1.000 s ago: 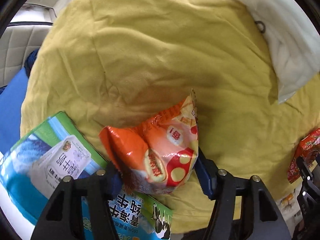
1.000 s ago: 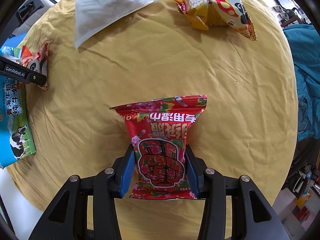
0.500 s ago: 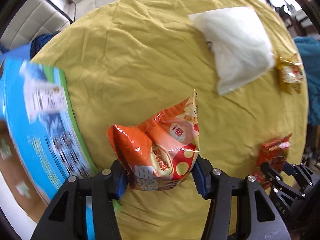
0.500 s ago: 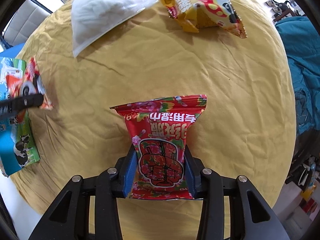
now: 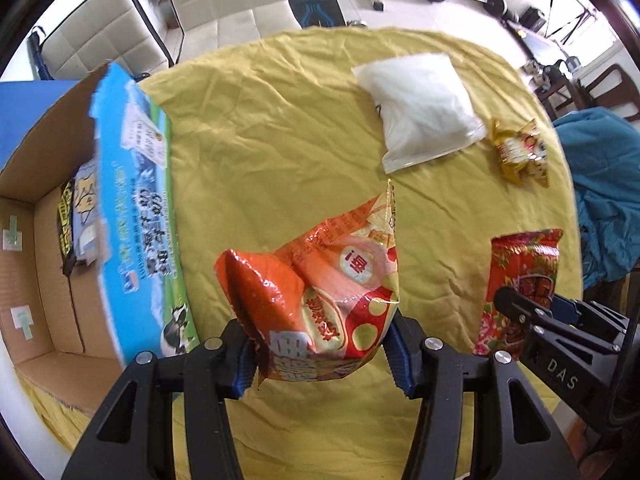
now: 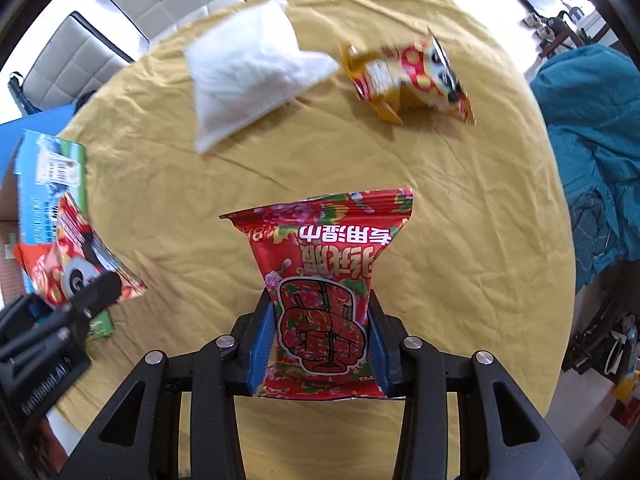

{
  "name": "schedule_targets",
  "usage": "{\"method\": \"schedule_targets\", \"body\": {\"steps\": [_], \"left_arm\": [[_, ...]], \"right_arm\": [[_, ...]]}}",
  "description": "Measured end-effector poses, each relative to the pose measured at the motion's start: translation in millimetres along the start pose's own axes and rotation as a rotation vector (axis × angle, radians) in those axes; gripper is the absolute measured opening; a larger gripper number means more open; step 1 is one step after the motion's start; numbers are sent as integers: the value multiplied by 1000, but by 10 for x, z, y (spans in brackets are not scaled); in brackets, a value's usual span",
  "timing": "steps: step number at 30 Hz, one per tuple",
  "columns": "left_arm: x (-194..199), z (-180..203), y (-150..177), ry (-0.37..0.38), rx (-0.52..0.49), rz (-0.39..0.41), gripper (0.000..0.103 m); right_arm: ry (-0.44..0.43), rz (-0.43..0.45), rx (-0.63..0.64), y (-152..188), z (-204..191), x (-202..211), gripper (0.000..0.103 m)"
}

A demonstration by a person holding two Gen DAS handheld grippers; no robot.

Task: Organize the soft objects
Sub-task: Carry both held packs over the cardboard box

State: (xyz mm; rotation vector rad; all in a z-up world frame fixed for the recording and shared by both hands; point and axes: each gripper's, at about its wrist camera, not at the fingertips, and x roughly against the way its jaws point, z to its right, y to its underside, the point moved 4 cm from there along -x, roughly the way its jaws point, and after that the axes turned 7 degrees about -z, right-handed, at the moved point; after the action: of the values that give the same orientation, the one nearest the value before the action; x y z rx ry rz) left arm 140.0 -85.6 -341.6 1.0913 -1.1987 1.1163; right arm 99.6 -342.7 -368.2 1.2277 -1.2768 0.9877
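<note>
My left gripper (image 5: 322, 356) is shut on an orange snack bag (image 5: 320, 296), held in the air over the yellow-clothed round table (image 5: 280, 128) beside an open cardboard box (image 5: 44, 264) with a blue printed flap. My right gripper (image 6: 322, 344) is shut on a red flowered wipes pack (image 6: 324, 280), lifted just off the cloth. In the left wrist view the red pack (image 5: 520, 272) and the right gripper (image 5: 532, 312) show at the right. In the right wrist view the orange bag (image 6: 68, 264) and left gripper (image 6: 80, 304) show at the left.
A white plastic pouch (image 5: 420, 104) and a yellow snack bag (image 5: 520, 152) lie on the far side of the table. The box holds a dark packet (image 5: 76, 216). White chairs (image 5: 224, 4) stand beyond the table. A teal cloth (image 5: 604, 192) hangs at the right.
The left gripper rose and swung with the orange bag toward the box, whose open inside came into sight. The right gripper closed tighter on the red pack and lifted it.
</note>
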Motion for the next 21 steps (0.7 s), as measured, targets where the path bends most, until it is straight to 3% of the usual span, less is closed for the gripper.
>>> {"method": "schedule_targets", "body": {"steps": [9, 14, 21], "left_arm": [[647, -469, -74, 69, 57, 117, 50], [986, -792, -85, 104, 110, 175, 50], [1310, -1595, 53, 120, 206, 220, 50]], "right_arm": [[-54, 98, 59, 101, -296, 688, 43], [-100, 141, 119, 214, -844, 1018, 43], [-165, 176, 227, 343, -1766, 1287, 43]]}}
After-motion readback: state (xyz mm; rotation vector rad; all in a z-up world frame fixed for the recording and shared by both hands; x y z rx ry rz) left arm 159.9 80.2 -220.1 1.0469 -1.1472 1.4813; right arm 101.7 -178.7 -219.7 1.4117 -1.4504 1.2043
